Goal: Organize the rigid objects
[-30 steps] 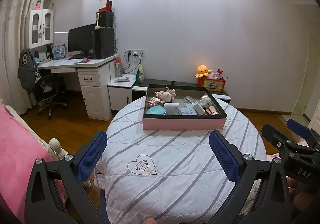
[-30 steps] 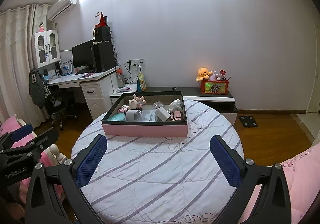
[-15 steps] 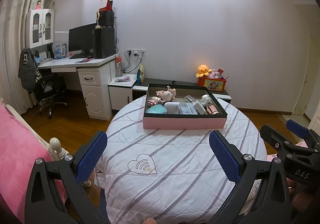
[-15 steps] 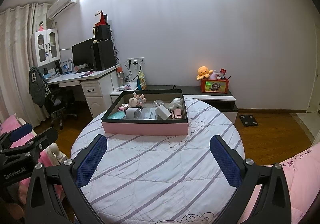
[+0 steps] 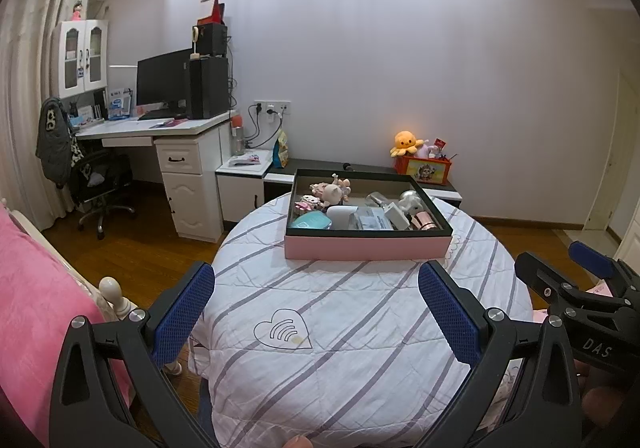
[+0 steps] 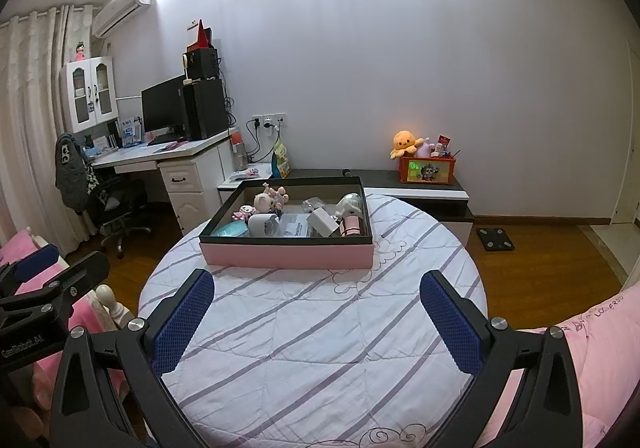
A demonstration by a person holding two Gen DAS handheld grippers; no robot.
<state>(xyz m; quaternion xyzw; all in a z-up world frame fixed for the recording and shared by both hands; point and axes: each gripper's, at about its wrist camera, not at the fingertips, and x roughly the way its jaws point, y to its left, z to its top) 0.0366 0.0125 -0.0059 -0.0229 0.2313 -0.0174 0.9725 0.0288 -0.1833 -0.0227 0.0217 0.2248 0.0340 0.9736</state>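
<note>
The pink tray with its dark rim sits at the far side of the round bench, which is draped in a white cloth with purple stripes. Inside the tray lie a small doll, a teal case, a white cylinder, a white block and a rose-gold can, crowded together. My left gripper and my right gripper both hover over the bench's near side, jaws spread wide and holding nothing, well apart from the tray. A desk stands by the wall beyond.
</note>
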